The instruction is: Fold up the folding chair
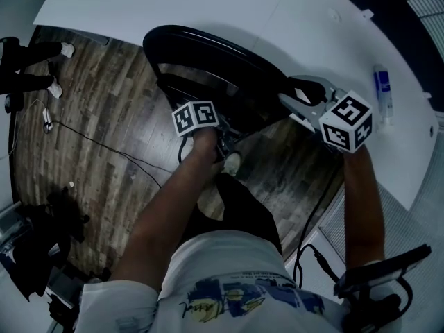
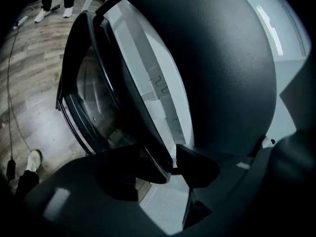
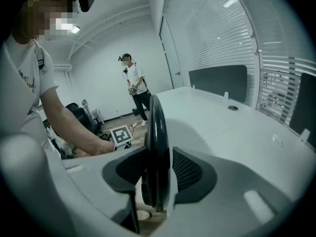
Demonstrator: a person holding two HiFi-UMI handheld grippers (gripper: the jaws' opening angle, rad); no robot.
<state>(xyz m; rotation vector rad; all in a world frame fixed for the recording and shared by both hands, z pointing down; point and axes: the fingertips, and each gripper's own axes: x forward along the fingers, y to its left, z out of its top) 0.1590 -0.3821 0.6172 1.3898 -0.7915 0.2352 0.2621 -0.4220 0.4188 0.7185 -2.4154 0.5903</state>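
Observation:
The black folding chair (image 1: 208, 54) stands on the wood floor against the white table (image 1: 208, 5), its panels close together. My left gripper (image 1: 211, 132) is at the chair's near left side, under its marker cube. In the left gripper view the jaws (image 2: 165, 167) are shut on a thin black frame edge (image 2: 123, 83), with the rounded dark seat panel (image 2: 217, 68) looming on the right. My right gripper (image 1: 297, 92) holds the chair's right end. In its own view the jaws (image 3: 158, 169) are shut on the upright black panel edge (image 3: 157, 132), a pad on each side.
A bottle (image 1: 382, 89) lies on the table at the right. Cables (image 1: 90, 141) run over the floor at the left, by dark gear (image 1: 41, 255). Another person (image 3: 134, 85) stands at the back of the room. My shoe (image 1: 232, 163) is just below the chair.

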